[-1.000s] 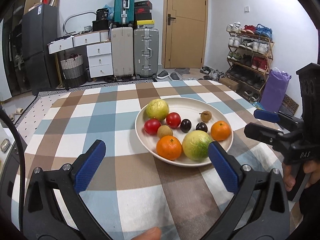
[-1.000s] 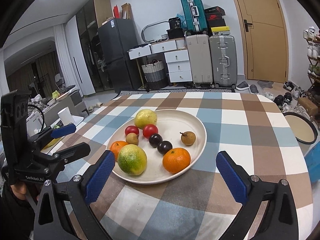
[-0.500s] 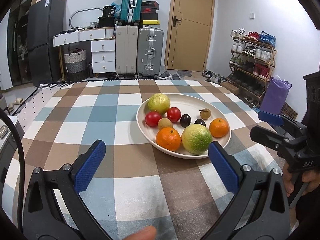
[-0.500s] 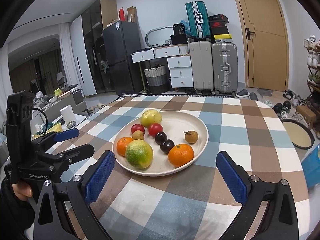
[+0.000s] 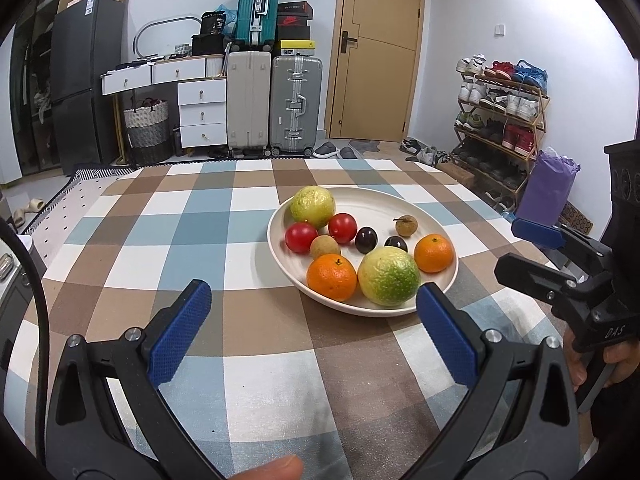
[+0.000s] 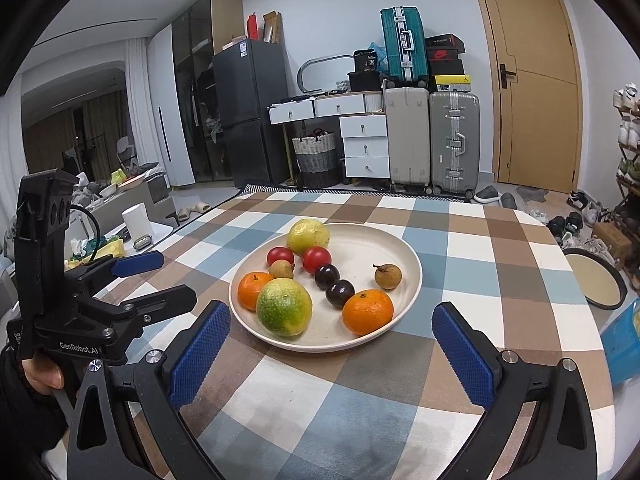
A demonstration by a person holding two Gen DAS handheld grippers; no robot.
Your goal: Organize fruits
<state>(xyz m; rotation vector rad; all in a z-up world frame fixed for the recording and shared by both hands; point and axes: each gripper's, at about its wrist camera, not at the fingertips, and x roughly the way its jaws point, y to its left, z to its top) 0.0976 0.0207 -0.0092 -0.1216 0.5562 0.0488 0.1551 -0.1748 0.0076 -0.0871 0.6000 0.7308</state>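
A cream plate (image 5: 400,204) (image 6: 404,252) on a checked tablecloth holds several fruits: two oranges (image 5: 331,277) (image 6: 367,311), two green-yellow citrus (image 5: 389,275) (image 6: 284,306), two red tomatoes (image 5: 342,228), two dark plums (image 6: 340,293), two brown longans (image 6: 388,276). My left gripper (image 5: 310,330) is open and empty, in front of the plate's near left. My right gripper (image 6: 332,352) is open and empty, just short of the plate's near rim. Each gripper shows in the other's view, the right one (image 5: 532,256) and the left one (image 6: 160,280).
The checked table (image 5: 200,240) extends left of the plate. A round dark-rimmed tray (image 6: 596,284) and a blue item (image 6: 624,340) lie at the table's right edge. Suitcases (image 5: 296,104), drawers, a fridge and a shoe rack (image 5: 500,120) stand behind.
Both grippers have tilted up and drawn back slightly, so the plate sits lower and nearer the middle of each view. Both stay open and empty.
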